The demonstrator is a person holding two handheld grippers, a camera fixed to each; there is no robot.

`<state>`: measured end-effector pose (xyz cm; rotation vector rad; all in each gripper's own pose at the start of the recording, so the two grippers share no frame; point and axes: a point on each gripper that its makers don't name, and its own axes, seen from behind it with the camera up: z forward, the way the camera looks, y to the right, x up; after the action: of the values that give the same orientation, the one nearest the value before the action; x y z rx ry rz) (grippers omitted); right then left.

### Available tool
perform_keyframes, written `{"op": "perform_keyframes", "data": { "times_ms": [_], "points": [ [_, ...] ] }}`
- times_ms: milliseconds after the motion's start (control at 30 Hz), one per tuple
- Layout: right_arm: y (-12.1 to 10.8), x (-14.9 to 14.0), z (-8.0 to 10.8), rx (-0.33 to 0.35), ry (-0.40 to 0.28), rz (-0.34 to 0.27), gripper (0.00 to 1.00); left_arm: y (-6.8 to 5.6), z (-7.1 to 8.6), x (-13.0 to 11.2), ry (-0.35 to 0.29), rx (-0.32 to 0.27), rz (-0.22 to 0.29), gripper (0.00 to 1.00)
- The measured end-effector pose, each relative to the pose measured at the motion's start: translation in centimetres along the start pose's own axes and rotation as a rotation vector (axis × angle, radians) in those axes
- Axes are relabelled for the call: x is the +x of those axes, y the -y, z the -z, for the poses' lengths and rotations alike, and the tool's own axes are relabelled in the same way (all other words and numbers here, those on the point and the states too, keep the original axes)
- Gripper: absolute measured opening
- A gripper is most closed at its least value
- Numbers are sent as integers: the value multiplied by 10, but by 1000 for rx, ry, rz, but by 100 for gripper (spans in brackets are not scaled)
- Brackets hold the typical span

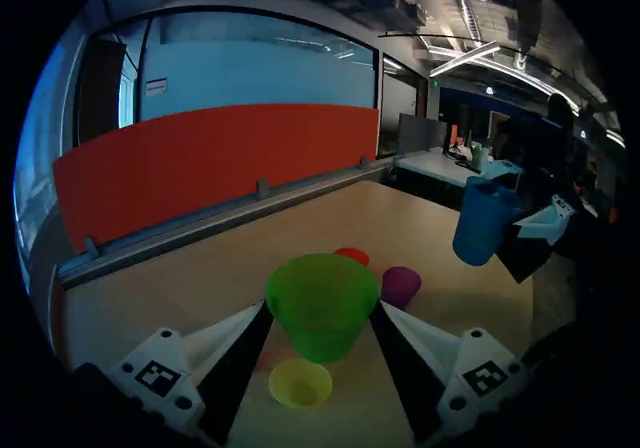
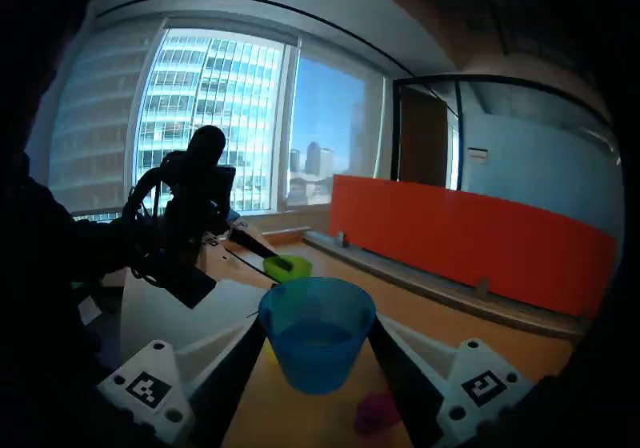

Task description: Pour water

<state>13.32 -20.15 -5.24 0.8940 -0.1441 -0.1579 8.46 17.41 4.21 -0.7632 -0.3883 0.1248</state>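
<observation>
The left gripper (image 1: 322, 310) pinched a green cup (image 1: 322, 292) between its two fingers, one pressed to each side of the cup wall. The cup stood upright with its open mouth up, right at the fingertips. Just below it in the left gripper view, a yellow cup (image 1: 300, 384) sat on the table (image 1: 200, 280), its rim partly overlapped by the green cup's base. A red cup (image 1: 352, 254) showed just behind the green rim, and a purple cup (image 1: 400, 286) stood beside it to the right.

The right gripper (image 2: 318, 324) was clamped on a blue cup (image 2: 318, 352), a finger against either side. The cup was upright and held water, its surface visible well below the rim. In the left gripper view the same blue cup hung in the air off to the right, higher than the green cup and well apart from it, slightly tilted.

From the right gripper view, the green cup lay beyond the blue one and a little to the left, at the end of the left gripper's dark fingers, with a person's arm (image 2: 192, 200) in silhouette behind it. The purple cup showed blurred below the blue cup. An orange partition (image 2: 496, 232) ran along the far edge of the table
</observation>
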Motion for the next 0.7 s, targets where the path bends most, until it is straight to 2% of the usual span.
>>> {"op": "perform_keyframes", "data": {
  "times_ms": [333,700],
  "points": [
    [6,6,-1,3,-8,4,90,-6,20,13,-83,-11,3,87],
    [11,11,0,6,-14,12,90,-12,32,21,-183,-24,-22,87]
  ]
}}
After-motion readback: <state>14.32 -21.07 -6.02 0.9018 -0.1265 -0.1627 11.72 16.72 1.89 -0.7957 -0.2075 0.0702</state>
